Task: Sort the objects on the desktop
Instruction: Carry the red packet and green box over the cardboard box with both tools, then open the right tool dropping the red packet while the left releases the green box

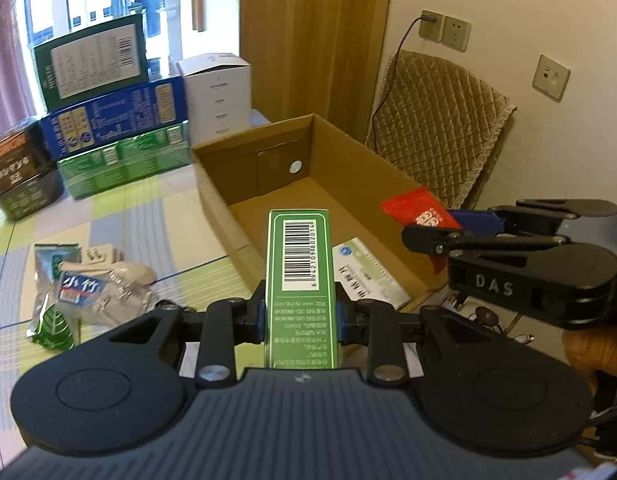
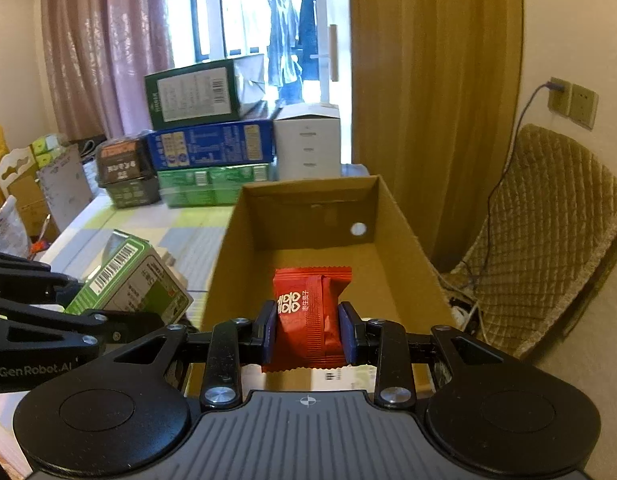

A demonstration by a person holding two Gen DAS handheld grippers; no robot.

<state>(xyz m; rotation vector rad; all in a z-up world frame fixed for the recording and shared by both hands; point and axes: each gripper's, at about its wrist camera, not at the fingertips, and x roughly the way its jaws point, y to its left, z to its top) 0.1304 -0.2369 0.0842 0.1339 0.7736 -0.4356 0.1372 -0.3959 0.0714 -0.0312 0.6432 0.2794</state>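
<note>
Two grippers are each clamping something: the left gripper point(image 1: 300, 316) is squeezing a green barcoded box point(image 1: 298, 280), the right gripper point(image 2: 308, 334) is pinching a red snack packet point(image 2: 308, 312). Both are hanging over the open cardboard box point(image 1: 340, 136), the packet at three o'clock of the green box. A white leaflet point(image 1: 368, 276) is lying inside.

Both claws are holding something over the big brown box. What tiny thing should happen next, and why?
Probably the right claw should open and let the red crinkly snack packet drop. It already hangs above the floor of the open brown cardboard box, with bare cardboard beneath. The left claw holds the tall green barcoded carton nearer the box's front edge, so it could follow.
</note>
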